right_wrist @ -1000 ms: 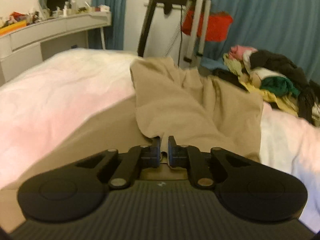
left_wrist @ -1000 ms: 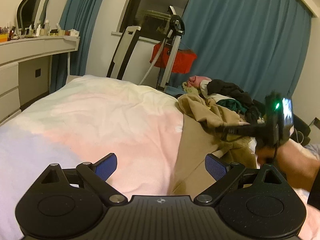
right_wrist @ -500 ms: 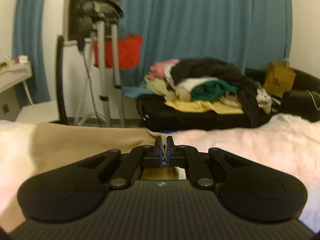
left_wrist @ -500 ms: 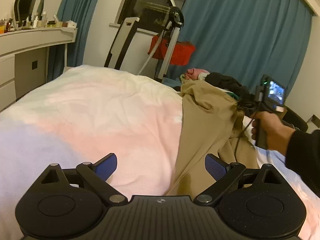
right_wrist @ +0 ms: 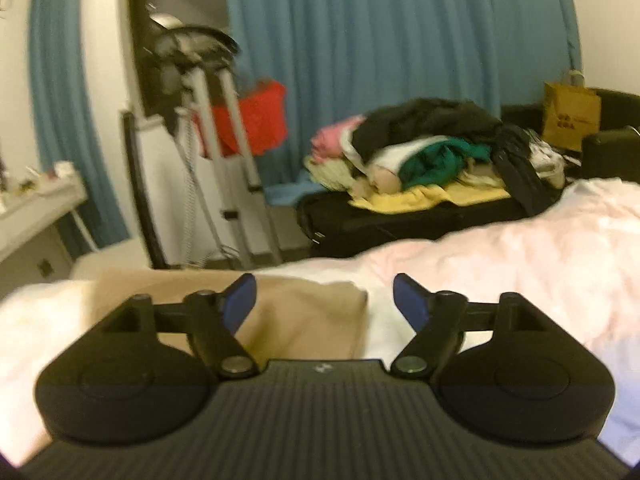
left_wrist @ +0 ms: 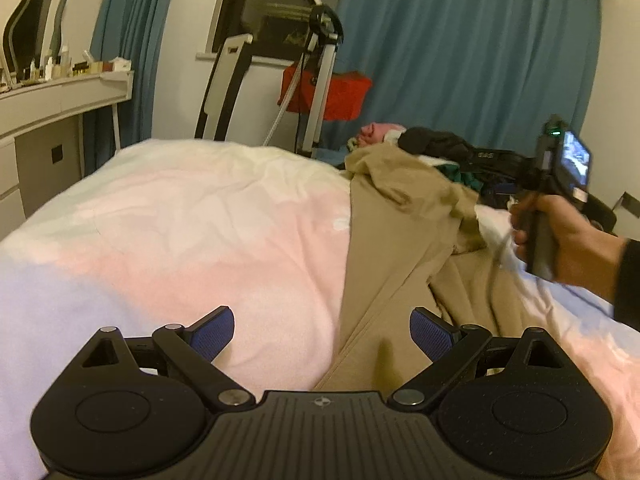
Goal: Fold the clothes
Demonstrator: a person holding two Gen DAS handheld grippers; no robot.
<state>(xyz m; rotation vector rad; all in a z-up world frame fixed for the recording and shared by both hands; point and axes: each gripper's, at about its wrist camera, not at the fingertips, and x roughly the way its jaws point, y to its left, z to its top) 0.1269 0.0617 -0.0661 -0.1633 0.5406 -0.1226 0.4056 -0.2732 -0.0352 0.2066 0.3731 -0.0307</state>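
- A bedroom is shown, with teal curtains drawn across the far wall and a white dressing table set at the left.
- A bed with a pale pink and white duvet occupies the foreground of both views.
- A garment steamer stand with a red item hung on it is placed beyond the far edge of the bed.
- A pile of mixed clothes is stacked on a black suitcase beside the bed; a brown paper bag is seen behind it to the right.
- The beige garment is laid lengthwise on the right part of the duvet, with its far end bunched and folded over near the bed edge.
- The left gripper is held low over the duvet with its jaws spread wide; nothing is between the blue pads. The near edge of the beige garment lies just in front of the right-hand pad.
- The right gripper is presented with its jaws spread wide and nothing clamped; a flat corner of the beige garment lies on the duvet directly in front of the left-hand finger.
- In the left wrist view, the right hand is seen gripping the handle of the other device beside the bunched end of the garment.
- The right wrist view is motion-blurred; fine detail cannot be read.
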